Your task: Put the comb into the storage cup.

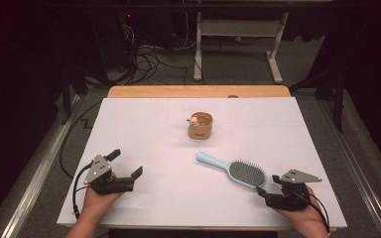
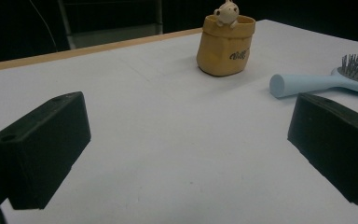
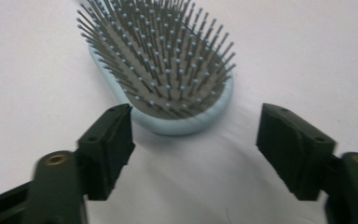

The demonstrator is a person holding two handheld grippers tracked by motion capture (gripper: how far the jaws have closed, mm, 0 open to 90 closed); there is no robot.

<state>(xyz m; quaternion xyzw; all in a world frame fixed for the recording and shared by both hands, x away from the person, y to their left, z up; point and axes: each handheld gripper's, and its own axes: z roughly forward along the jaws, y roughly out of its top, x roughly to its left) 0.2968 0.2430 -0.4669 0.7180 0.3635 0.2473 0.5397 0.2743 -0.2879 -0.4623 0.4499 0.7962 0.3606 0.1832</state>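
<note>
Lying bristles-up on the white table point(image 1: 144, 129), the blue hairbrush point(image 1: 233, 170) sits just ahead of the right gripper point(image 3: 193, 135), jaws apart, gripping nothing; the left gripper point(image 2: 186, 140) rests wide open, empty.

I see a white sheet point(image 1: 144, 134) covering nearly all of the bench point(image 1: 198, 91), whose bare wooden edge shows only at 12 o'clock. Just past centre, toward 12, a small tan pouch point(image 1: 200, 126) stands upright; a little pale toy figure point(image 1: 193, 120) peeks over its rim on the 9 o'clock side. In the left gripper view I can make out dark lettering on the pouch front, too small to read. Beyond the bench, at 12 o'clock, a white desk frame point(image 1: 238, 44) stands on grey floor, and at 11 o'clock cables point(image 1: 149, 59) lie tangled on that floor.
</note>
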